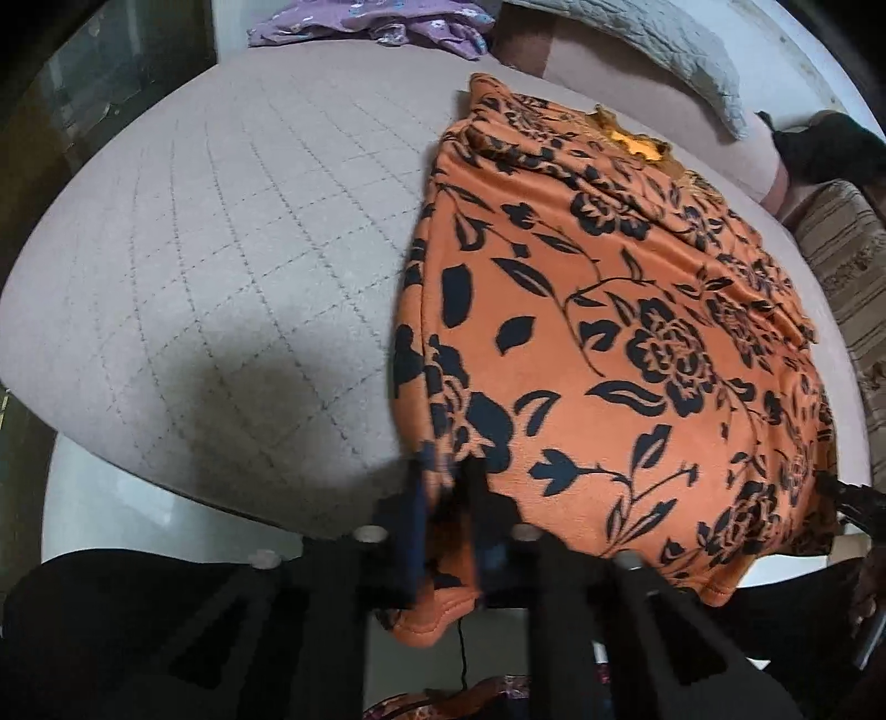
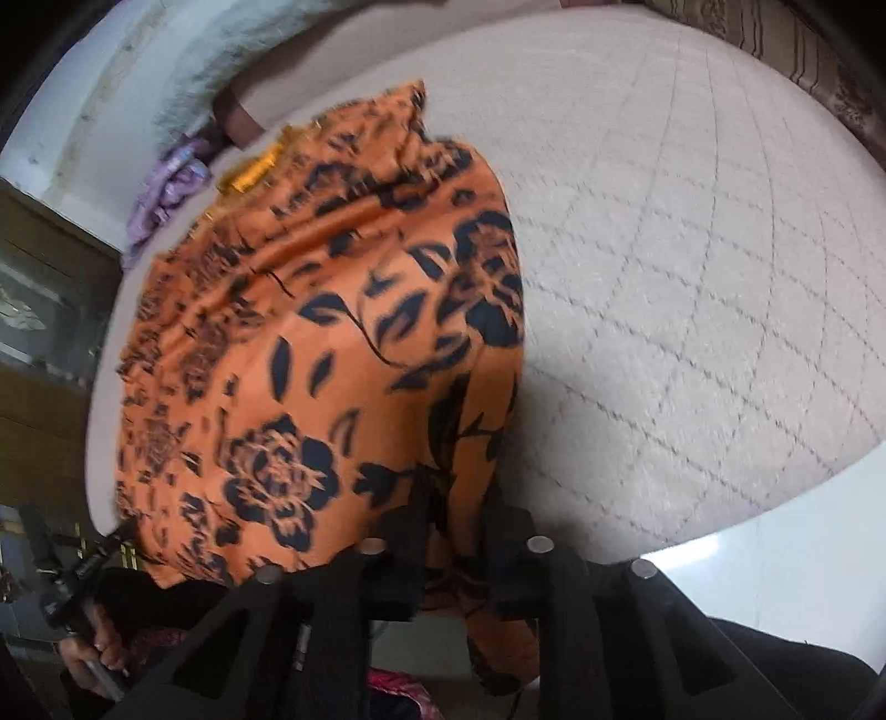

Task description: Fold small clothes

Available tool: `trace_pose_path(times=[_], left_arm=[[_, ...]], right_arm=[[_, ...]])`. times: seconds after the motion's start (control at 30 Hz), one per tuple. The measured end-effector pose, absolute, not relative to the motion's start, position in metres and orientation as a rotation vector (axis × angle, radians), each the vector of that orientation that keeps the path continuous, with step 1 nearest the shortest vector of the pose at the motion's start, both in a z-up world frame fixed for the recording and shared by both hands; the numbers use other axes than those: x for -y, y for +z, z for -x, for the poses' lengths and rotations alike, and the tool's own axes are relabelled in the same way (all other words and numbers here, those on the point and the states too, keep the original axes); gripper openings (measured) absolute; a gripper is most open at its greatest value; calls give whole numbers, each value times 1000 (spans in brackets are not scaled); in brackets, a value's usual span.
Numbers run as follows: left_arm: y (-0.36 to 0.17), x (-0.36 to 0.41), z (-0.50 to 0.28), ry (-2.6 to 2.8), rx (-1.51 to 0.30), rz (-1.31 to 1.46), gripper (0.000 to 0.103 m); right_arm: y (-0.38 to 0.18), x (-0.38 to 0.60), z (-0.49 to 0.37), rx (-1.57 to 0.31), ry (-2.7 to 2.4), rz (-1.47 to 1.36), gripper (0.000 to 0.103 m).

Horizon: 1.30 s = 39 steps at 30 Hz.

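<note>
An orange garment [image 1: 609, 332] with a black flower print lies spread on a quilted pinkish-grey mattress [image 1: 221, 249], its near hem hanging over the front edge. My left gripper [image 1: 446, 498] is shut on the hem's left corner, with fabric bunched between its fingers. In the right wrist view the same garment [image 2: 310, 360] fills the left half. There my right gripper [image 2: 451, 526] pinches the hem's other corner, cloth pressed between its pads. The right gripper's tip [image 1: 853, 504] shows at the left view's edge. The left gripper [image 2: 83, 565] and the hand [image 2: 94, 648] holding it show at lower left.
A purple flowered cloth [image 1: 376, 22] lies at the mattress's far side, with a grey quilted pillow [image 1: 664, 50] beside it. A dark object [image 1: 819, 149] and a striped cushion [image 1: 847, 266] sit at far right. White floor [image 1: 111, 515] runs below the front edge.
</note>
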<state>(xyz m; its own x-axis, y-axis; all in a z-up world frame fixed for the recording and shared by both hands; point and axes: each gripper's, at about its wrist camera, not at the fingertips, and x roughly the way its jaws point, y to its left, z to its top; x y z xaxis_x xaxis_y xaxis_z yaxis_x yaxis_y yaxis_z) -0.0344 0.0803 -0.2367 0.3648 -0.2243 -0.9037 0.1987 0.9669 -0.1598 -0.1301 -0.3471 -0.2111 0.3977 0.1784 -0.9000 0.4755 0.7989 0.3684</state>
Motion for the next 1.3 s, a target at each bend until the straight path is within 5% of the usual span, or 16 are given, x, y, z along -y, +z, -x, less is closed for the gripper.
trace_pose_path(times=[0.07, 0.1, 0.13, 0.2, 0.23, 0.33, 0.63, 0.93, 1.3], left_arm=[[-236, -78, 36, -277, -1158, 18, 10], [-236, -78, 36, -278, -1157, 18, 10], [-236, -78, 32, -279, -1160, 20, 10], [-238, -77, 28, -288, -1172, 32, 16], [-238, -76, 28, -299, -1173, 29, 18], [-238, -72, 26, -305, -1163, 15, 15], [-189, -70, 3, -508, -1041, 178, 9], [-120, -84, -120, -472, -881, 375, 7], [-177, -31, -308, -348, -1011, 391, 3]], right_arm=[[-211, 340, 128, -1164, -174, -623, 48], [-211, 335, 126, -1170, -142, -608, 70], [-212, 329, 124, -1180, -125, -581, 74], [-212, 318, 123, -1189, -131, -486, 65], [-211, 314, 122, -1198, -143, -433, 44], [-207, 316, 125, -1173, -114, -447, 14], [-160, 332, 132, -901, 28, -582, 12], [-107, 397, 59, -582, 2, -790, 12], [-189, 463, -129, -654, -101, -967, 12]])
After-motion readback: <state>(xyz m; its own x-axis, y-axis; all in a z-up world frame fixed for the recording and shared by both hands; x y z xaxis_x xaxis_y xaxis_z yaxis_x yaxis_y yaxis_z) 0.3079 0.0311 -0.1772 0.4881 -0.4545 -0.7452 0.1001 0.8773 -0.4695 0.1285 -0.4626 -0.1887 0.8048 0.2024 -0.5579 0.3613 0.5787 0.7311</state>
